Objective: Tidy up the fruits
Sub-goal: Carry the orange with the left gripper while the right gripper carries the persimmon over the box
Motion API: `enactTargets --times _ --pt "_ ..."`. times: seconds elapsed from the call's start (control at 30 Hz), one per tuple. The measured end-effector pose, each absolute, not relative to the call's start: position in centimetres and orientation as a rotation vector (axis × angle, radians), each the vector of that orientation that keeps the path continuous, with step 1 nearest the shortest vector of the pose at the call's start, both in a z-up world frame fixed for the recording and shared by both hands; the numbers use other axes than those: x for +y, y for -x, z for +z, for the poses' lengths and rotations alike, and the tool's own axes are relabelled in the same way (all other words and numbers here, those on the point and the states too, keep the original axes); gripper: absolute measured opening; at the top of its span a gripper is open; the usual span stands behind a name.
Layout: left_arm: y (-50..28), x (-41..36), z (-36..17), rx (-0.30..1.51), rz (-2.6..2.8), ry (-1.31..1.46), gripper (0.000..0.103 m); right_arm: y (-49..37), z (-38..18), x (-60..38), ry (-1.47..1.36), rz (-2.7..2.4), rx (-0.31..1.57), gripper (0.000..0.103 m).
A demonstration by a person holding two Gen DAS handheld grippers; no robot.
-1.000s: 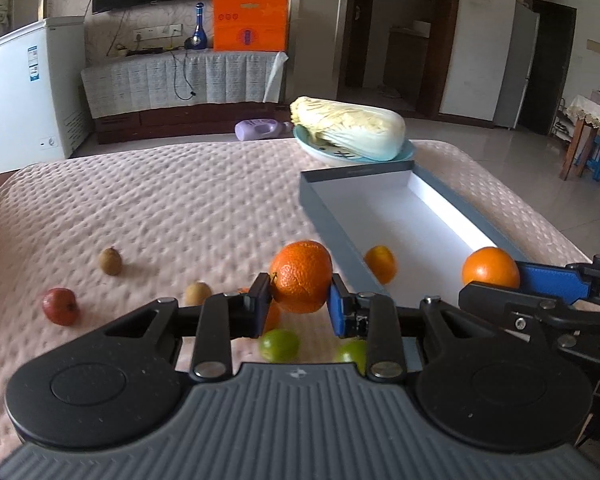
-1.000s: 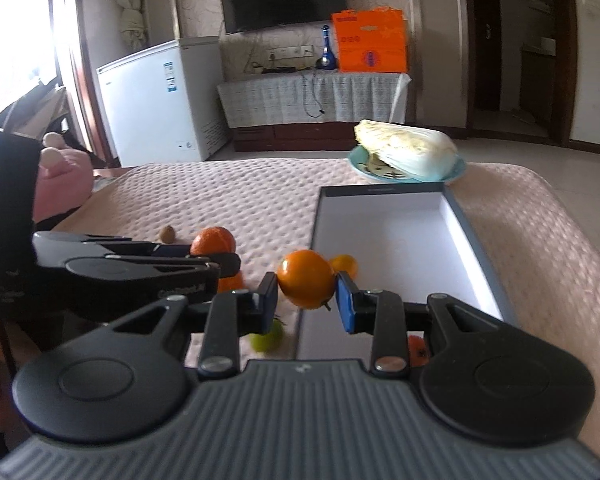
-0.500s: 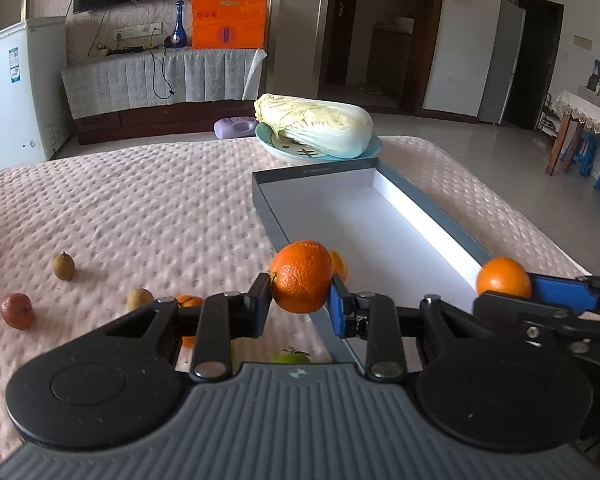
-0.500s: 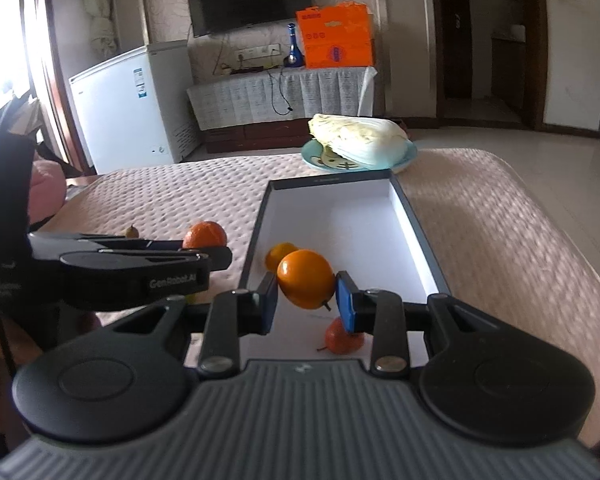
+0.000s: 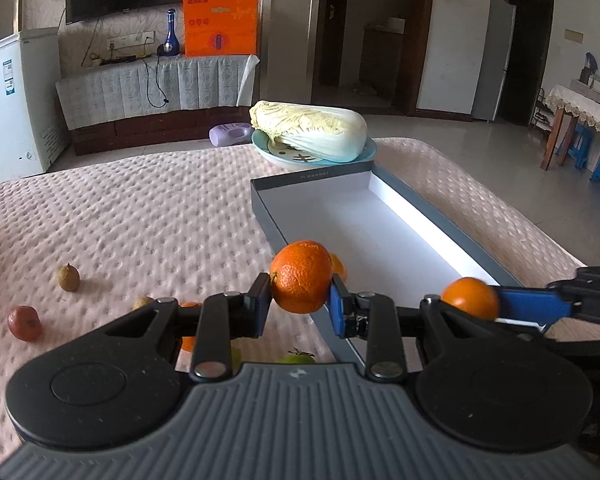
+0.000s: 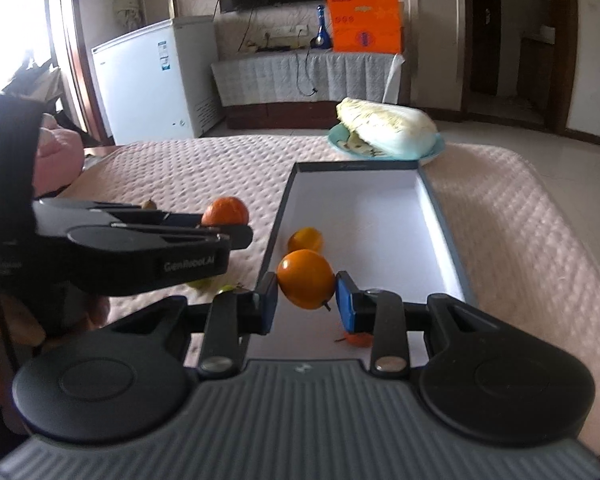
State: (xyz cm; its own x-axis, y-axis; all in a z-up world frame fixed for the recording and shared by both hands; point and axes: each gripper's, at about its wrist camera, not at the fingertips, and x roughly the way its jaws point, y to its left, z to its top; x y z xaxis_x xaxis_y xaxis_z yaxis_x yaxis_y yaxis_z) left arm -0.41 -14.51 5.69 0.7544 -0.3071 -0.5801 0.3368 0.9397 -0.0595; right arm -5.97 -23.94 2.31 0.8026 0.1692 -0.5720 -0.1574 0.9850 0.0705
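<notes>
1. The left gripper (image 5: 300,304) is clamping a rough-skinned orange (image 5: 301,277) between its pads, carrying it just above the near left wall of the box (image 5: 440,216).
2. The right gripper (image 6: 306,300) is squeezing a smoother orange fruit (image 6: 306,279), holding it over the near end of the box floor, inside the left wall.
3. The box is lying on the pink-covered table (image 5: 140,208) with its long axis running away from both grippers toward the plate of cabbage (image 5: 312,132) at its far end.
4. One small orange fruit (image 6: 305,239) is already sitting in the box near the left wall, and a reddish one (image 6: 356,338) is showing at the near end.
5. Judging by position, the right gripper is the better placed to let go, being over the box floor; the left one appears to need a short shift rightward over the wall.
6. Several small fruits, including a red one (image 5: 24,322) and a brown one (image 5: 68,277), are waiting on the table left of the box.
</notes>
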Motion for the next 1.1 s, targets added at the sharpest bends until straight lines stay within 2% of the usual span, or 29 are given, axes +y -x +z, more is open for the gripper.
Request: enactTargets --times 0.5,1.1 --pt "-0.3 -15.3 5.6 0.622 -0.365 -0.057 0.035 4.8 1.0 -26.4 -0.124 0.133 0.644 0.034" --pt "-2.0 -20.0 5.2 0.632 -0.425 -0.018 0.035 5.3 1.0 -28.4 -0.158 0.103 0.649 0.034"
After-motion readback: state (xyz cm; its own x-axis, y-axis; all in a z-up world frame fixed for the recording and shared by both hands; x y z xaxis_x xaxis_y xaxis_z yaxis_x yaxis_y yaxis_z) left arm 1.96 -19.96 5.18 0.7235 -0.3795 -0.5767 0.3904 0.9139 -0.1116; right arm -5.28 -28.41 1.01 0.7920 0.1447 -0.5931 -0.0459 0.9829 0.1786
